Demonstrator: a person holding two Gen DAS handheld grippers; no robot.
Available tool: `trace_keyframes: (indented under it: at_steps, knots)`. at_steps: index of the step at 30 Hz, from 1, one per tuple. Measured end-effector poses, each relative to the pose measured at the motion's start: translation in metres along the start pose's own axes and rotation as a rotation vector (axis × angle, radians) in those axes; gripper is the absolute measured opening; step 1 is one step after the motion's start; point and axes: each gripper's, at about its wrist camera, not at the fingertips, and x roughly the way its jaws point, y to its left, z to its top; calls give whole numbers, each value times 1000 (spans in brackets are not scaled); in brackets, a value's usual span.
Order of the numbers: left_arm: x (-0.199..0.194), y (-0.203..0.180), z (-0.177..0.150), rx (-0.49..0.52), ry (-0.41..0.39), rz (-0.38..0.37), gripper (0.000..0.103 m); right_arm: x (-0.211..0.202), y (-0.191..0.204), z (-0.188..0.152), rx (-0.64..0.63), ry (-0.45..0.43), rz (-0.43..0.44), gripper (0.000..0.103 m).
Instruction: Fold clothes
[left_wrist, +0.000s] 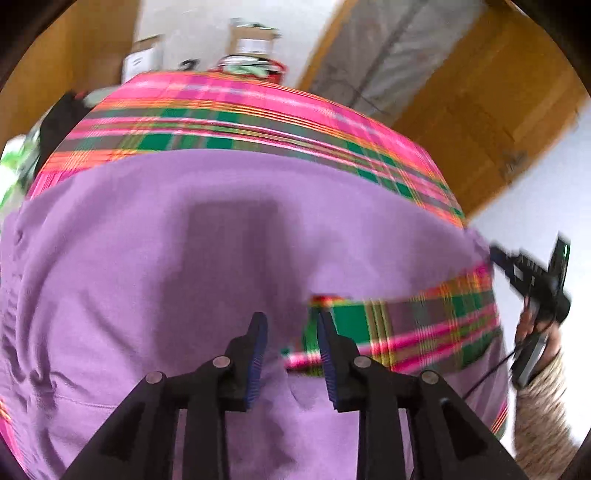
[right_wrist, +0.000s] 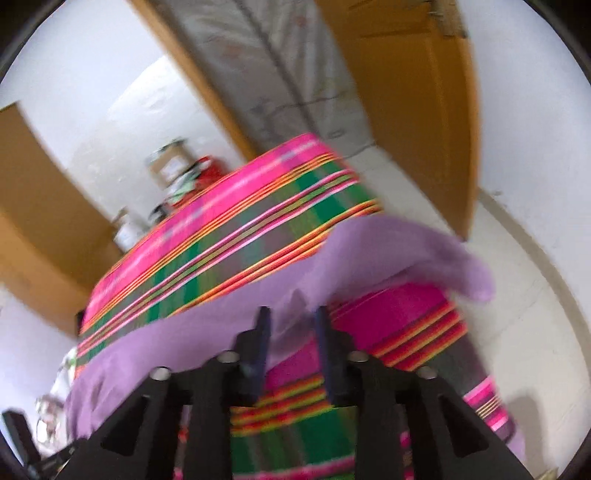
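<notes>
Lying across the plaid tablecloth (left_wrist: 236, 110) on the desk, the purple garment (left_wrist: 147, 266) covers most of the near and left area in the left wrist view. Left gripper (left_wrist: 291, 350) hovers over the garment's near part, fingers spread, nothing between them. A strip of plaid shows just right of its right finger. At the right edge of that view a hand (left_wrist: 535, 332) holds the right gripper (left_wrist: 498, 256). In the right wrist view the right gripper (right_wrist: 291, 347) has its fingers spread, with a raised fold of garment (right_wrist: 406, 251) just beyond the tips; contact cannot be judged through blur. Cardboard boxes (left_wrist: 251, 40) sit at the far side.
</notes>
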Motion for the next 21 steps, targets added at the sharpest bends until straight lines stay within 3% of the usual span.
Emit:
trace_keyframes:
  at_steps: [3,9,11,14,21]
  knots:
    - [2,-20,-7,131,-25,118,30,-2,17,-16,-81,40,40,33]
    - [15,-15,-1,95,-20,167,29,4,51,-44,-195,109,111,33]
    - [15,-9,1,77,-15,128,6,7,59,-54,-240,131,111,34]
    - [7,3,8,10,-49,60,5,12,73,-70,-305,168,139,34]
    - [-1,34,17,-168,-72,-100,4,37,108,-92,-310,257,271,34]
